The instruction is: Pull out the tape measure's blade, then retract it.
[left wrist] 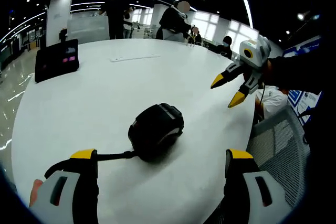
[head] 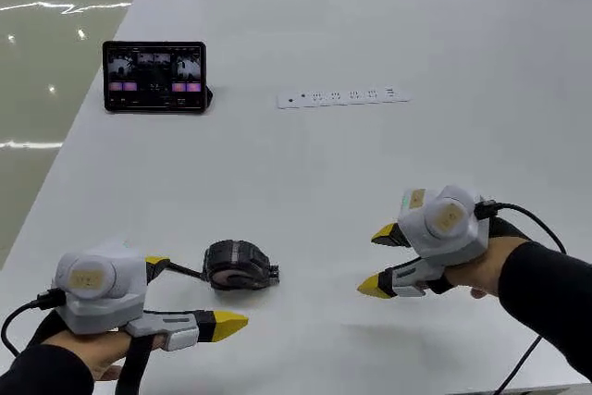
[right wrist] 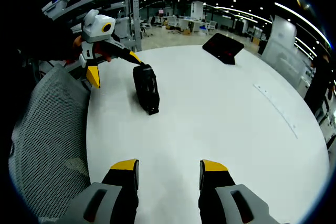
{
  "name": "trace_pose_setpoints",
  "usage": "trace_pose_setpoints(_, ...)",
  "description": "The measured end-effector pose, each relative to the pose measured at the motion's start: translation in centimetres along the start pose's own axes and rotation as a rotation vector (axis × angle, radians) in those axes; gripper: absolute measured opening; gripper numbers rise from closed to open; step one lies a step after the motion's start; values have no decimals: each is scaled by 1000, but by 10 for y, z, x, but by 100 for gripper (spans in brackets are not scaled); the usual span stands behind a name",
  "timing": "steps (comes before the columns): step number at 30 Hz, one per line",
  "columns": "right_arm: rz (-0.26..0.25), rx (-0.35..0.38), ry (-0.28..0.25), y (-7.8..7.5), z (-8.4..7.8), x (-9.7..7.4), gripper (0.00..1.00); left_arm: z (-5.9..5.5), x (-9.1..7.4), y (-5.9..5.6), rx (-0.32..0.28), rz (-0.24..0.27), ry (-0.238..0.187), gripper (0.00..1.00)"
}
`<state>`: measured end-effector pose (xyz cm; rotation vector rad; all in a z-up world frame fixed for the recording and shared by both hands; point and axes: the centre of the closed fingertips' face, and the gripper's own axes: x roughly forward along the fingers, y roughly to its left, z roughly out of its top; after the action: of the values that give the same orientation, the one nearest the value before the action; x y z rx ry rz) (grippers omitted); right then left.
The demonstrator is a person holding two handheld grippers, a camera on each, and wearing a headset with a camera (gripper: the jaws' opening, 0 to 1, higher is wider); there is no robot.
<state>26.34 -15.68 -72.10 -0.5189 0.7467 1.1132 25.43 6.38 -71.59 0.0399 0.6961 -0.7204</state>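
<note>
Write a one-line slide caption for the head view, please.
Two open hand-held grippers over a white table: the left gripper beside a black tape measure, the right gripper apart from it.

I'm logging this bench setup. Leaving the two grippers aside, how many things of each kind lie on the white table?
Tape measure: 1
Tablet: 1
Power strip: 1
Total: 3

My white workbench [head: 370, 182], bearing a black tape measure [head: 239, 265] near me, a propped tablet [head: 154, 76] and a white power strip [head: 342, 97] farther off.
</note>
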Motion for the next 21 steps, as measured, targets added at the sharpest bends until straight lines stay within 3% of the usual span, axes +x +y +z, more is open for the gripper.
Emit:
trace_pose_setpoints(3,-10,15,-13,-2,-5,-6,45,3,-10,1,-7,9,-6,99)
trace_pose_setpoints(9,-34,42,-40,-6,-15,-19,52,-3,-27,20,30,46,5,99)
trace_pose_setpoints(14,-63,79,-42,-12,-36,-29,56,-11,-40,28,37,44,32,99)
trace_pose_setpoints(21,-107,148,-60,-19,-63,-48,64,-10,-49,35,61,59,13,99)
